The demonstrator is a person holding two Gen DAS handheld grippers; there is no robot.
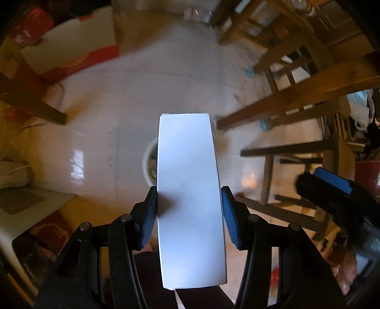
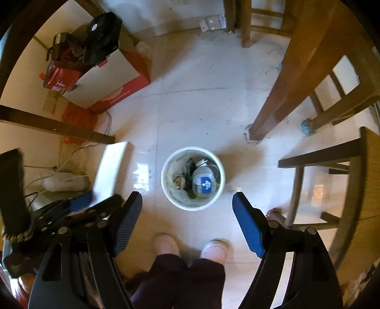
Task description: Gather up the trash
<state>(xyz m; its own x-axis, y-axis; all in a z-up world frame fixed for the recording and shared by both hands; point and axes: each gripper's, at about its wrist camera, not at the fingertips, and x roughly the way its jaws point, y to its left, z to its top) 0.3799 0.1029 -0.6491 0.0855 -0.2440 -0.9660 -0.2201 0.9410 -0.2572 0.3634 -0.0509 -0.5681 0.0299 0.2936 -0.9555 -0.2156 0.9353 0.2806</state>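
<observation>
Left gripper [image 1: 190, 214] is clamped on a flat white box [image 1: 190, 195], held up in the air over the floor, with the bin [image 2: 192, 178] below and partly hidden behind it. Right gripper [image 2: 187, 214] hangs wide apart and empty above that same bin. Some trash already lies inside, a blue-labelled tub [image 2: 203, 181] among it. By my reckoning the box only needs dropping in; a wrapper [image 2: 212, 22] by the far wall looks left to fetch.
</observation>
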